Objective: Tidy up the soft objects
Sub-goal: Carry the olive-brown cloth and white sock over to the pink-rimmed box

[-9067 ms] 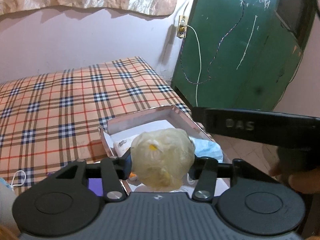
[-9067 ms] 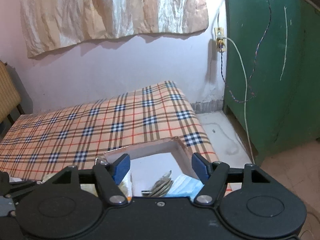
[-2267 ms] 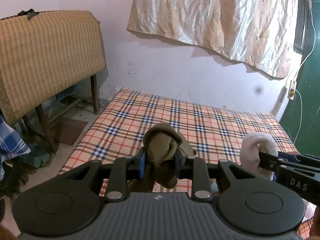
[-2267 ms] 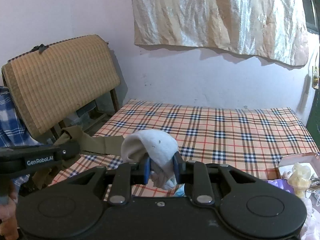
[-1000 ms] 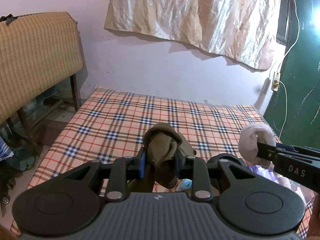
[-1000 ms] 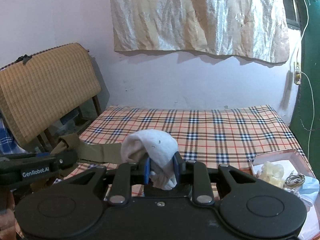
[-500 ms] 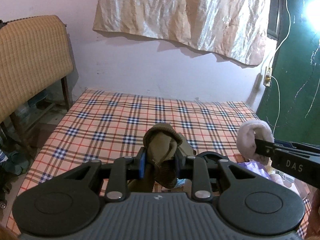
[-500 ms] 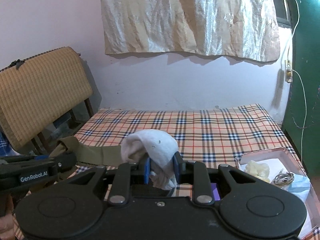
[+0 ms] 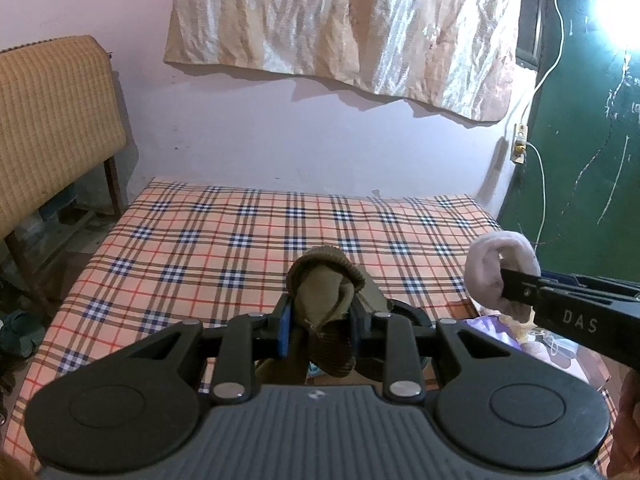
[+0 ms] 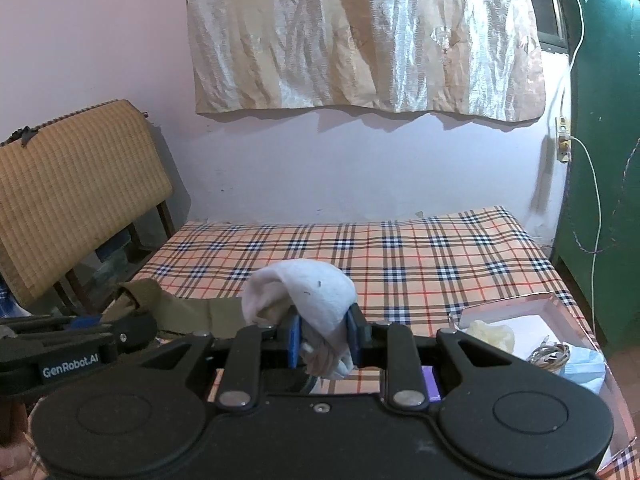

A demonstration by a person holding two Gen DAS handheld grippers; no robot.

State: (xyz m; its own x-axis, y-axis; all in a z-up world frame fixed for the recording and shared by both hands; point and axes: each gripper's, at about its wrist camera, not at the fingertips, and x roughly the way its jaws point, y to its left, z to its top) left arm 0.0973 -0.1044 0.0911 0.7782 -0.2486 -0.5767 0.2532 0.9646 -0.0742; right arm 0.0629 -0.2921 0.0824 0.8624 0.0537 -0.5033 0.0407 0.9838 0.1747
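Note:
My left gripper (image 9: 320, 330) is shut on an olive-brown sock (image 9: 324, 292), which bunches up above the blue pads and hangs below them. My right gripper (image 10: 323, 338) is shut on a white sock (image 10: 304, 294) folded over its pads. In the left wrist view the white sock (image 9: 498, 276) and the right gripper's black finger show at the right edge. In the right wrist view the olive sock (image 10: 168, 308) trails from the left gripper's finger at the left. Both grippers hover above the plaid bed (image 9: 280, 236). A shallow box (image 10: 552, 304) at the bed's right corner holds a pale yellow lump (image 10: 490, 332).
A woven-back chair (image 10: 76, 196) stands left of the bed. A green door (image 9: 592, 140) with a hanging cable rises at the right. The box also holds a blue face mask (image 10: 584, 364) and a coil of bands (image 10: 548, 354). A purple item (image 10: 430, 384) lies beside it.
Both grippers have swung to the right with their socks still held. The chair has slid toward the left edge and the green door and the box have come further into view.

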